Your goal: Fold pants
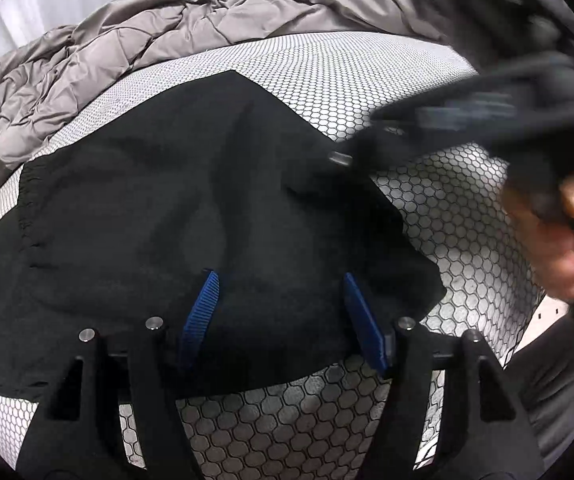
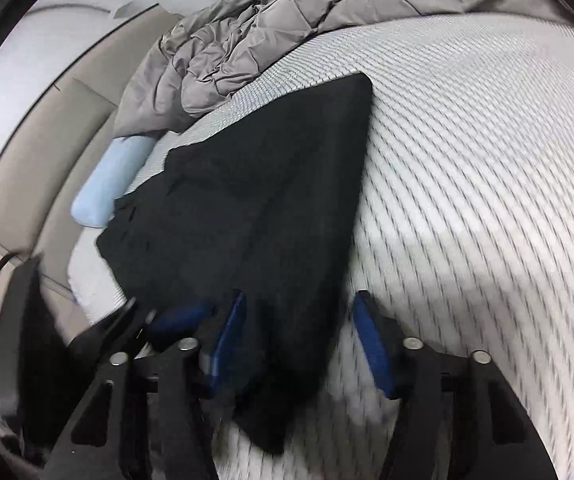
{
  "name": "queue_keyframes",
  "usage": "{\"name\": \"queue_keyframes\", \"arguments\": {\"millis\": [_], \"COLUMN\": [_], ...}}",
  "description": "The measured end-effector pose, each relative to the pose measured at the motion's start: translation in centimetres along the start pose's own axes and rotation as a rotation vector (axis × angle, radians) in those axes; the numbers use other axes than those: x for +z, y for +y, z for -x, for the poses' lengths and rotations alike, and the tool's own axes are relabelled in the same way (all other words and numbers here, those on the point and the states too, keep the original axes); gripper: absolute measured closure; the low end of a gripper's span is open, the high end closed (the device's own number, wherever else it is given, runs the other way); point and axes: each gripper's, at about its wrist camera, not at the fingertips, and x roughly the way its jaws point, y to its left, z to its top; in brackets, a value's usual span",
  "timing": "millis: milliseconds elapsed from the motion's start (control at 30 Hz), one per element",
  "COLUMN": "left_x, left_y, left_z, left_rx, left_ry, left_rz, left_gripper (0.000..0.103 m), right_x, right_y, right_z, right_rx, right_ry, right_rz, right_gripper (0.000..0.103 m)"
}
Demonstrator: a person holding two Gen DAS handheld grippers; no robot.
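Looking down your left wrist camera, you see the black pants (image 1: 191, 216) spread flat on the mattress (image 1: 367, 80), which has a white cover printed with a dark honeycomb mesh. Your left gripper (image 1: 283, 312) hangs over the near edge of the fabric with its blue fingers (image 1: 201, 312) spread apart; cloth lies between them, but the pads do not press on it. A gathered waistband edge runs down the left side of the garment. At the right, blurred by motion, your right gripper (image 1: 467, 120) sits above the pants' far right edge, with your right hand (image 1: 555, 240) wrapped around its grip. A rumpled grey quilt (image 1: 99, 72) lies heaped along the far side of the bed.

From your right wrist camera, the same pants (image 2: 259, 208) run away from you as a long dark strip across the mattress (image 2: 487, 160). Your right gripper (image 2: 299, 328) has its blue fingers (image 2: 371, 340) standing apart, with the near end of the cloth lying loose between them, nothing pinched. Your left gripper (image 2: 175, 316) shows at the lower left, blurred. A pale blue pillow (image 2: 107, 184) rests just beside the pants' left edge, and the grey quilt (image 2: 267, 32) is bunched beyond.
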Motion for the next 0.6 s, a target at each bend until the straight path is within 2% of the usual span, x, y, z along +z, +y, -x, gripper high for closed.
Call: {"name": "queue_keyframes", "arguments": {"millis": [33, 67, 133, 267, 367, 467, 533, 600], "left_x": [0.0, 0.0, 0.1, -0.3, -0.6, -0.6, -0.6, -0.5], "left_y": [0.0, 0.0, -0.1, 0.2, 0.3, 0.6, 0.9, 1.6], "left_z": [-0.1, -0.2, -0.4, -0.2, 0.0, 0.1, 0.6, 1.1], "left_rx": [-0.005, -0.009, -0.018, -0.046, -0.064, -0.083, -0.108, -0.161], "left_ry": [0.004, 0.009, 0.019, 0.024, 0.019, 0.023, 0.022, 0.015], "left_rz": [0.000, -0.001, -0.013, -0.010, -0.016, -0.011, -0.002, 0.024], "left_gripper": [0.041, 0.041, 0.041, 0.041, 0.041, 0.040, 0.039, 0.037], "right_x": [0.8, 1.8, 3.7, 9.8, 14.2, 16.9, 17.6, 16.9], "right_y": [0.0, -0.2, -1.0, -3.0, -3.7, -3.8, -3.6, -3.9], "right_z": [-0.5, -1.2, -2.6, -6.0, -8.2, -10.0, -10.1, -8.6], "right_rx": [-0.028, -0.054, -0.043, -0.055, -0.124, -0.196, -0.182, -0.139], "right_ry": [-0.009, -0.006, 0.000, -0.020, -0.050, -0.061, -0.059, -0.079], "right_rz": [0.017, 0.030, 0.029, -0.001, 0.004, 0.036, 0.004, -0.056], "right_gripper": [0.068, 0.070, 0.077, 0.079, 0.080, 0.080, 0.078, 0.067]}}
